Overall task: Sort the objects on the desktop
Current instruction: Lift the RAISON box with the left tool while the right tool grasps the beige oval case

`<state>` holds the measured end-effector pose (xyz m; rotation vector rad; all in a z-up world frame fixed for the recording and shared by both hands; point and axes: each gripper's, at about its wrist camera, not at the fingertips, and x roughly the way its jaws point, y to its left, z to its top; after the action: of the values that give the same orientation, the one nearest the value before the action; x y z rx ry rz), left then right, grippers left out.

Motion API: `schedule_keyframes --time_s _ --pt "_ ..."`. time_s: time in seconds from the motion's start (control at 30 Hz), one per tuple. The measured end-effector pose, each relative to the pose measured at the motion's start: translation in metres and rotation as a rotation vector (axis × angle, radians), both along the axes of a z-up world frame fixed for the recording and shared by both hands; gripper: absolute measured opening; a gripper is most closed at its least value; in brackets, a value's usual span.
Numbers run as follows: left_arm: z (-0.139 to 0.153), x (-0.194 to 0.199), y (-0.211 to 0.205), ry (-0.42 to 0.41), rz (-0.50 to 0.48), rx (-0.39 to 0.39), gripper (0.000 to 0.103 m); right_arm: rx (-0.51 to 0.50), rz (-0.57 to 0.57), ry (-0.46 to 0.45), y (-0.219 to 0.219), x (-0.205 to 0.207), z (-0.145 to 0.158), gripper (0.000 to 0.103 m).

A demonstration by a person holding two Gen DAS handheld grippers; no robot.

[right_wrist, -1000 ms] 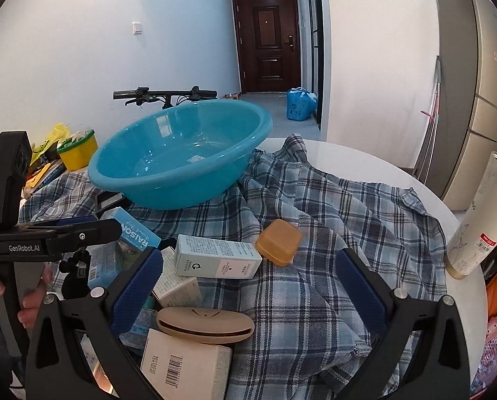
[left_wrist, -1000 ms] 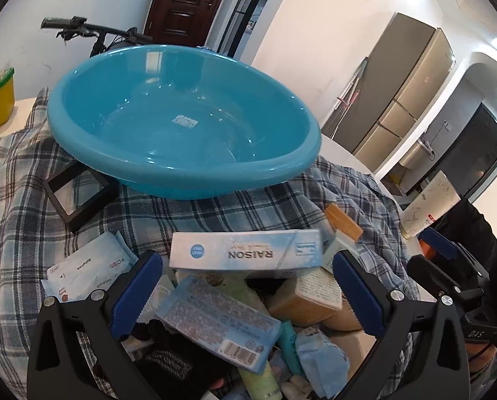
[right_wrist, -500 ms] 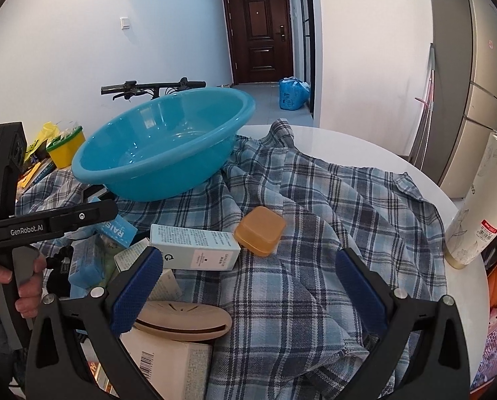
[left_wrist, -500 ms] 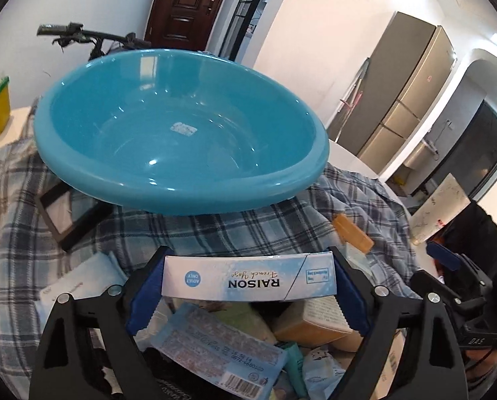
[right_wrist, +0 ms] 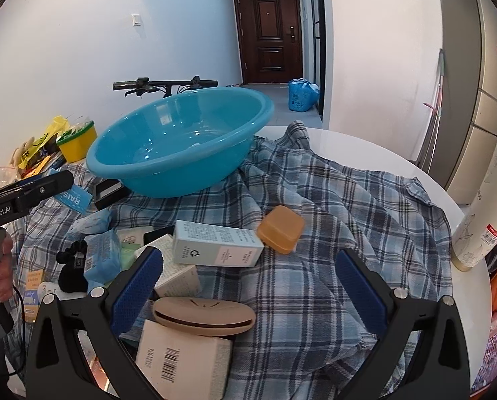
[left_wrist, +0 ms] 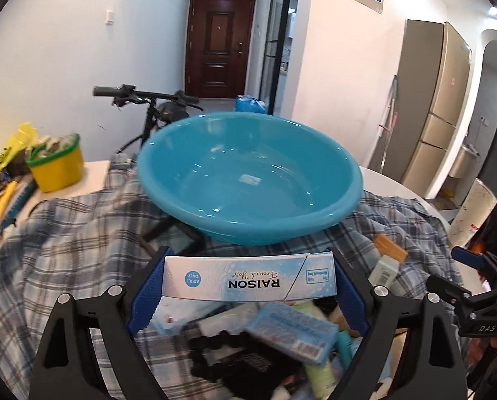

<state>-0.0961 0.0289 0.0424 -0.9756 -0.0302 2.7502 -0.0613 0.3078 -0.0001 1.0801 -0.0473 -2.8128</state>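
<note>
the left gripper [left_wrist: 248, 283] is clamped end to end on a long pale blue box [left_wrist: 248, 281], held lifted above the pile of small packages [left_wrist: 275, 336] and just short of the blue basin [left_wrist: 248, 180] on the checked cloth [left_wrist: 65, 243]. the box is best kept level, carried over the basin's near rim and lowered before being released. the right gripper [right_wrist: 248, 286] hangs wide open, empty, above a tan case [right_wrist: 203, 315].

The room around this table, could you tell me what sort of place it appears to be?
Most likely a lived-in flat: a dark wooden entrance door closes a hallway, a bicycle is parked behind the table, and a tall fridge stands by the wall.
</note>
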Motion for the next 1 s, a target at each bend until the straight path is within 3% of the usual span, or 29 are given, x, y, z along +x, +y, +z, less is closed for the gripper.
schedule_keyframes --time_s 0.53,1.0 --pt "-0.005 0.042 -0.041 0.02 0.095 -0.021 0.091 0.017 0.046 -0.01 -0.027 0.014 0.0 0.103" --pt "-0.007 0.053 -0.038 0.014 0.081 -0.003 0.091 0.033 0.065 -0.024 -0.038 0.023 -0.003 0.103"
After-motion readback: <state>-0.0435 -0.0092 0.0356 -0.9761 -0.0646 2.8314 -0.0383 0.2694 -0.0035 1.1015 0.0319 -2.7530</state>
